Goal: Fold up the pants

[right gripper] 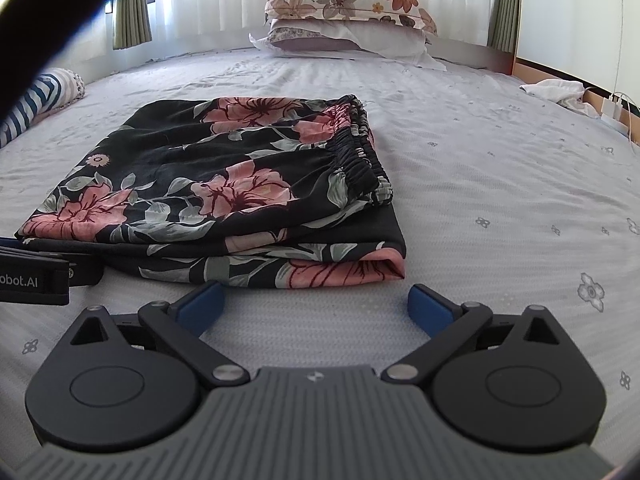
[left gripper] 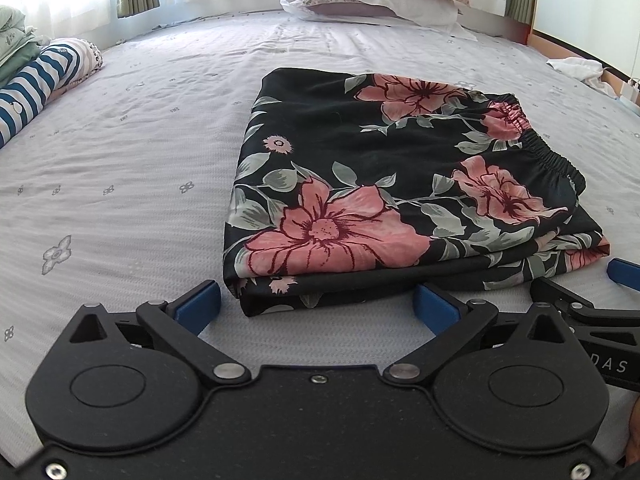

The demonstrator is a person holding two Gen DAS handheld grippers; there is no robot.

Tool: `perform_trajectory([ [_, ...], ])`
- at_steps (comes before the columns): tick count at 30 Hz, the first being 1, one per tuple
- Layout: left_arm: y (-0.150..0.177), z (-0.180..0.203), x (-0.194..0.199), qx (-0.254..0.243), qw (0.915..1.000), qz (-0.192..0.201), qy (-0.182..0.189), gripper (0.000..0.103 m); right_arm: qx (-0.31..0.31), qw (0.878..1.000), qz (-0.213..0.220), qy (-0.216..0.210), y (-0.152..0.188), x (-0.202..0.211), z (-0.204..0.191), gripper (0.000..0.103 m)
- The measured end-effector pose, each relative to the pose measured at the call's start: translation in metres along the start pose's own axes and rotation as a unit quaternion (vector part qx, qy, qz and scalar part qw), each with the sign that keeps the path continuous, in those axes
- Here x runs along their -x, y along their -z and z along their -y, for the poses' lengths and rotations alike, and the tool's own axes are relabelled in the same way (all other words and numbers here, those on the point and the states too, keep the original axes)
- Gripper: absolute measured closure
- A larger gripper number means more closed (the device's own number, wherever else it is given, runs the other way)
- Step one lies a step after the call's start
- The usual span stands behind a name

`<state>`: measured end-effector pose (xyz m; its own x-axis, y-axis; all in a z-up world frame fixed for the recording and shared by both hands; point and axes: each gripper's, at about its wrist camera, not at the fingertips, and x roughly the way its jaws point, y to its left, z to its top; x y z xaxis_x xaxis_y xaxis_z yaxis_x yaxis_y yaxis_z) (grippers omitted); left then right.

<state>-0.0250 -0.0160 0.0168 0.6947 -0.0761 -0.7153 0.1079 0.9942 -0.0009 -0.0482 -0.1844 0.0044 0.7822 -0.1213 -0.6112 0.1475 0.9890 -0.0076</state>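
Black pants (left gripper: 372,184) printed with pink flowers lie folded into a flat stack on the bed, the elastic waistband (left gripper: 548,152) on the right side. My left gripper (left gripper: 316,304) stands open just in front of the stack's near left corner, its blue pads apart from the cloth. In the right wrist view the same pants (right gripper: 224,184) lie ahead and to the left. My right gripper (right gripper: 316,304) is open too, just short of the near folded edge, with only sheet between its fingers. Part of the right gripper (left gripper: 592,308) shows at the left view's right edge.
The bed sheet (left gripper: 132,152) is pale grey with small flower prints. Stacked pillows (right gripper: 348,24) lie at the far end by the curtains. A striped folded garment (left gripper: 40,80) sits at the left, a white cloth (right gripper: 556,92) and a charger at the far right edge.
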Motion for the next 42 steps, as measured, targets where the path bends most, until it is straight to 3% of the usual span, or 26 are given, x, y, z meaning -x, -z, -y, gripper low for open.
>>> perform_trajectory([
  [42, 0.0003, -0.0011, -0.0019, 0.0, 1.0, -0.004, 0.0, 0.0, 0.002, 1.0, -0.002, 0.002, -0.0007, -0.0009, -0.0006, 0.0],
])
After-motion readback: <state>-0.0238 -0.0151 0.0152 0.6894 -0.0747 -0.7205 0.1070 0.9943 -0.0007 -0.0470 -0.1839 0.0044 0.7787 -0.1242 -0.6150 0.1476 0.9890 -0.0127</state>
